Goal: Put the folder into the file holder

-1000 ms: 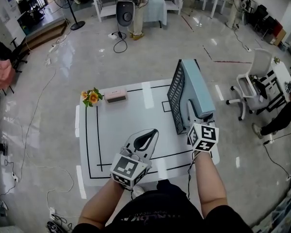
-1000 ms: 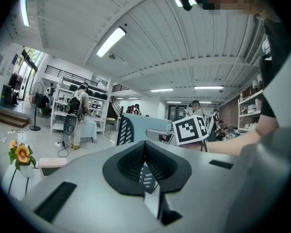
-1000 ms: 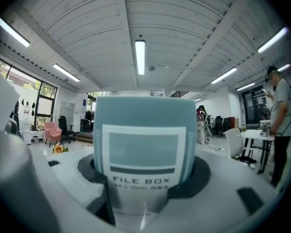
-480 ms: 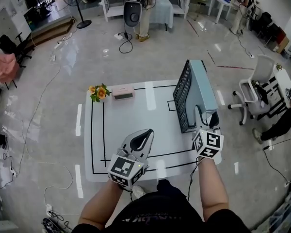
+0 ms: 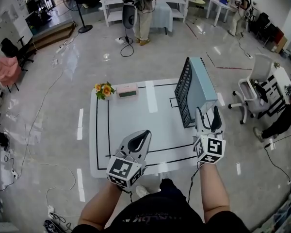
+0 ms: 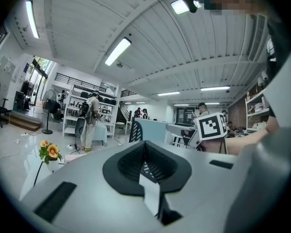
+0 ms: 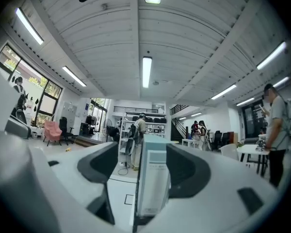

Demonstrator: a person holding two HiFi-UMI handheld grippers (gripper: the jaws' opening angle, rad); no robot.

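While the person stood at the white table [image 5: 131, 115], the light blue folder [image 5: 202, 84] was upright inside the black mesh file holder [image 5: 183, 93] on the table's right side. The right gripper [image 5: 207, 111] was just at the folder's near end with its jaws spread. The folder showed between them in the right gripper view, but no pad pressed it. The left gripper [image 5: 144, 136] hung over the table, jaws pressed together on nothing. Flowers [image 5: 104, 89] and a pink box [image 5: 128, 91] were at the far edge.
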